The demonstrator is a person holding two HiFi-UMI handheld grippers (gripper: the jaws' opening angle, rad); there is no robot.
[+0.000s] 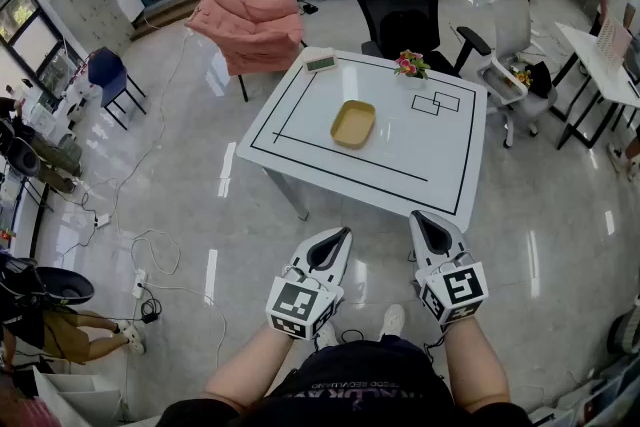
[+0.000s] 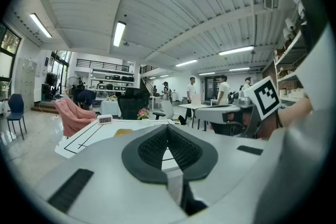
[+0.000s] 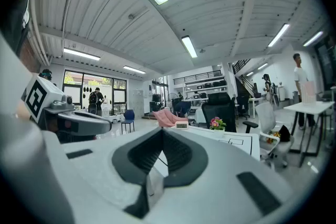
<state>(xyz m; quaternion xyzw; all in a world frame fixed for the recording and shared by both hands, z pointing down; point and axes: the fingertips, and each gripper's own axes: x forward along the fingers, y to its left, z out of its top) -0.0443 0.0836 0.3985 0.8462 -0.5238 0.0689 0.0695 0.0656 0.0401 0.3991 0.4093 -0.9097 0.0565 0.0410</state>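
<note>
Both grippers were held low and close to the person's body, short of the near edge of the white table (image 1: 440, 165), side by side and pointing toward twelve o'clock. That looked like a resting, level carry, with nothing within reach of either tool. The left gripper (image 1: 340, 235) had its jaws pressed together, the ribbed pads meeting in a narrow point with nothing between them, as its own view confirmed (image 2: 168, 127). The right gripper (image 1: 422, 219) was likewise closed tip to tip and empty (image 3: 160, 131), and neither touched the table or anything on it. The nearest object, a shallow yellow dish (image 1: 353, 123), lay flat near the middle of the table, well apart from the grippers at about twelve o'clock from them. It sat inside the black taped border (image 1: 300, 143), which seemed to mark off a working area on the tabletop. From the dish, a small digital clock (image 1: 321, 63) sat at eleven o'clock by the far edge, a little pot of flowers (image 1: 410, 65) at one o'clock, and two overlapping taped rectangles (image 1: 436, 101) at two o'clock. These were probably kept to the back so that the centre stayed free around the dish.
</note>
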